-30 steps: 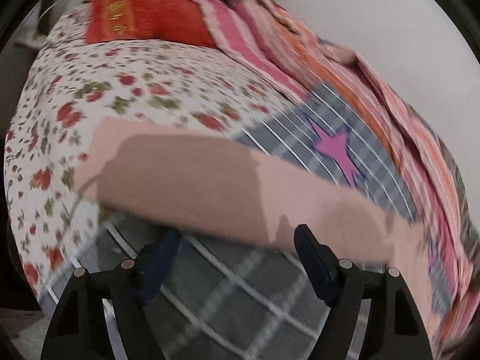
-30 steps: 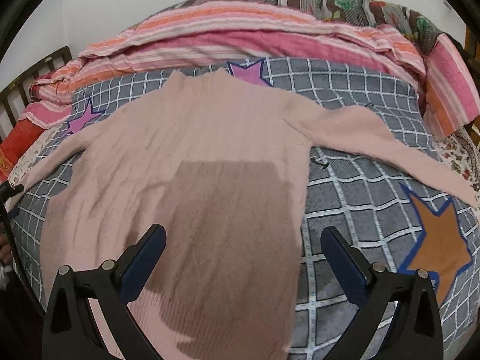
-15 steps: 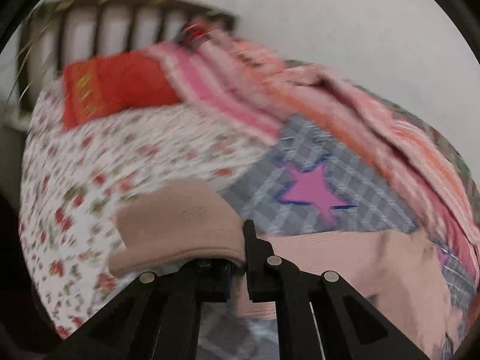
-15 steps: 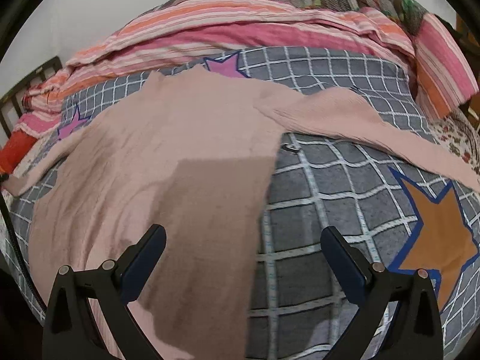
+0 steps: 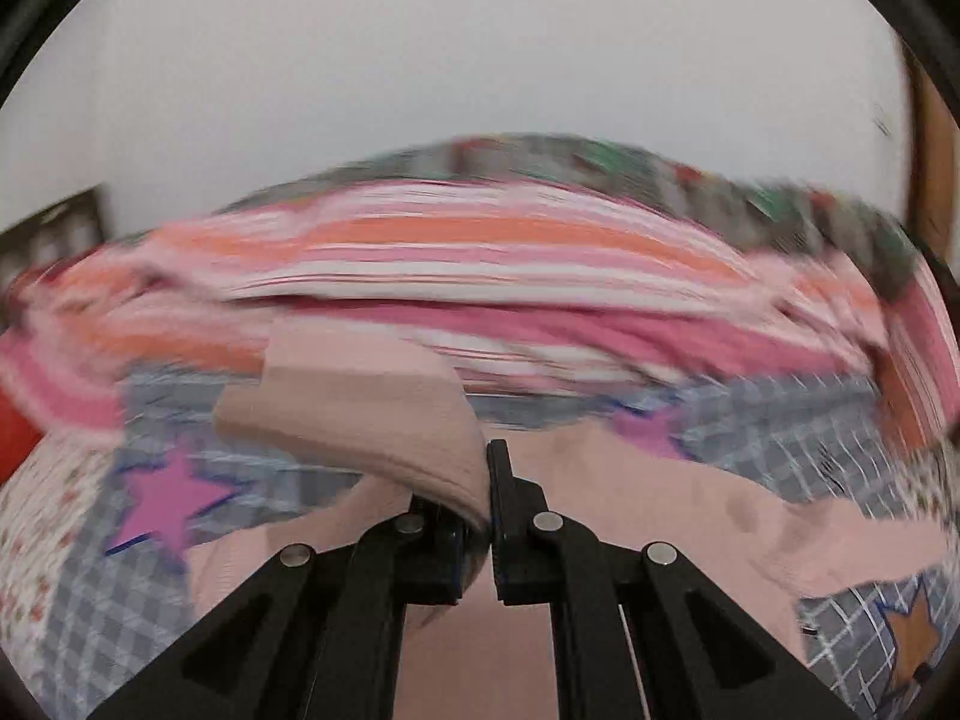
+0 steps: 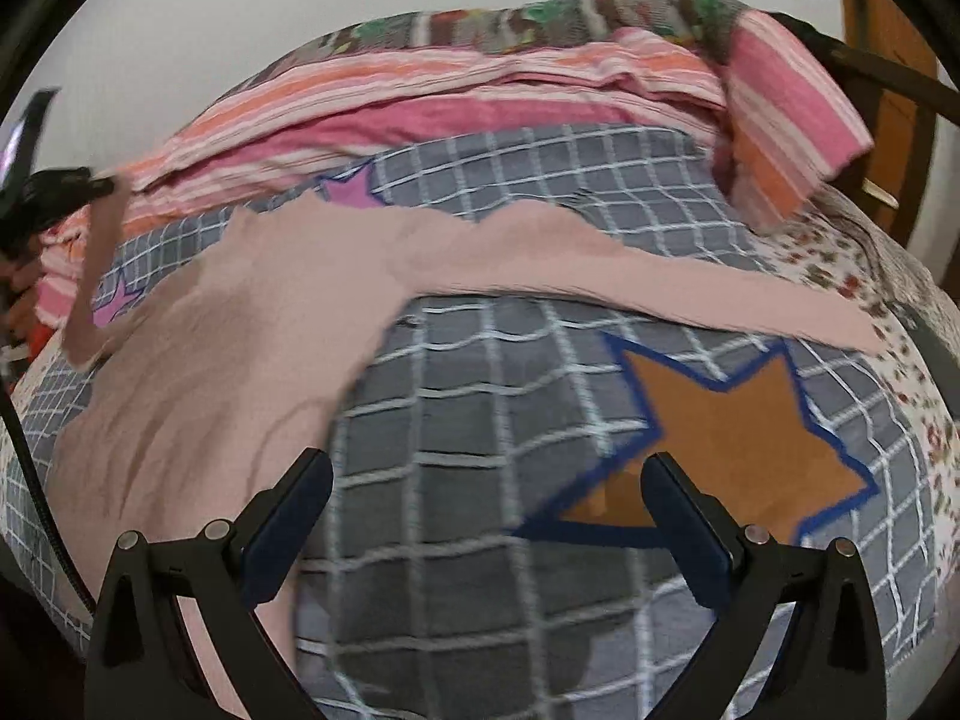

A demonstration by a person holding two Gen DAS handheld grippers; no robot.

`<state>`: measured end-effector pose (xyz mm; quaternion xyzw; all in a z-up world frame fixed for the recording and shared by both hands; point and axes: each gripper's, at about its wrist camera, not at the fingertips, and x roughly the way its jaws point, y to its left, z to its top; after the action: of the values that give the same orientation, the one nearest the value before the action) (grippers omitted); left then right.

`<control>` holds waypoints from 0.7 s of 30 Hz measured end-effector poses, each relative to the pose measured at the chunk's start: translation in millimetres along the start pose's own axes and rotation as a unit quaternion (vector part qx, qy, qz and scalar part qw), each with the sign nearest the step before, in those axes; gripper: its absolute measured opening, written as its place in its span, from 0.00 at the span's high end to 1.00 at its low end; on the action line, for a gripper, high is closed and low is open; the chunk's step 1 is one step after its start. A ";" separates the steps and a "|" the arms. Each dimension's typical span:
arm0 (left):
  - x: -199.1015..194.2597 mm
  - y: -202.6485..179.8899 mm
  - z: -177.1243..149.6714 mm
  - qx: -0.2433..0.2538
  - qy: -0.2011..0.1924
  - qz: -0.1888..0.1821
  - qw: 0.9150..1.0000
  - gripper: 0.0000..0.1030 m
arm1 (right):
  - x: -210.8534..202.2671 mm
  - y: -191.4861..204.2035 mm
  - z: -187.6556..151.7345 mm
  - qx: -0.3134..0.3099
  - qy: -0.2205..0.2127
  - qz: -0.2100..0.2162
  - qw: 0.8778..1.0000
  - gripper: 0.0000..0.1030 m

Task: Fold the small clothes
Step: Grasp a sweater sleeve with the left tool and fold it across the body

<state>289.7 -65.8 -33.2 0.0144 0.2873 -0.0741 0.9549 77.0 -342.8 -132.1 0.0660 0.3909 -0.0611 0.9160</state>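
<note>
Pink sweater (image 6: pixel 240 324) lies spread face-flat on grey checked bedspread (image 6: pixel 480 420), body toward the left of the right wrist view, one sleeve stretched out right across the cover past the orange star (image 6: pixel 738 438). Other sleeve (image 5: pixel 372 414) is lifted off the bed: left gripper (image 5: pixel 489 504) has its jaws closed tight on the cuff end, fabric pinched between the pads and draping out to the left above the purple star (image 5: pixel 162 498). From the right wrist view the same left gripper (image 6: pixel 102 186) shows at the far left edge with the sleeve hanging down from it as a vertical strip. Right gripper (image 6: pixel 486 480) hovers over bare bedspread just beside the sweater's side edge, jaws wide apart, nothing between them, not touching cloth. Striped pink-orange blanket (image 6: pixel 480 96) is heaped along the back of the bed against the white wall (image 5: pixel 480 60); floral sheet (image 6: pixel 852 276) shows at the right side. Left wrist view is heavily motion-blurred, background detail unreadable. Sweater collar points toward the blanket pile.
</note>
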 end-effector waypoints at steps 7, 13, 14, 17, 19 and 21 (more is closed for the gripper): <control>54.0 -110.9 -49.3 0.041 0.079 -0.114 0.990 0.89 | 6.1 -23.9 -7.2 0.020 0.008 -0.018 1.000 0.02; 36.4 -87.0 -68.3 0.026 0.092 -0.097 0.991 0.20 | 15.0 -17.3 6.5 0.013 0.000 0.004 1.000 0.02; 30.9 -75.7 -69.9 0.019 0.083 -0.096 0.992 0.18 | 17.2 -13.9 10.4 0.009 -0.004 0.008 1.000 0.02; 11.6 -26.3 -81.8 0.001 0.081 -0.070 0.994 0.18 | 27.7 -0.7 25.4 0.003 -0.013 0.031 0.999 0.07; 7.3 2.4 -90.3 -0.008 0.093 -0.061 0.994 0.18 | 38.2 8.5 37.3 0.000 -0.014 0.048 0.999 0.23; -2.9 32.6 -108.6 -0.016 0.107 -0.046 0.993 0.18 | 48.3 16.4 48.6 -0.002 -0.012 0.065 0.998 0.38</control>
<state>232.9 -25.6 -122.8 -0.0061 0.3891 -0.1112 0.9145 147.3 -337.7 -132.7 0.0887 0.3744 -0.0011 0.9230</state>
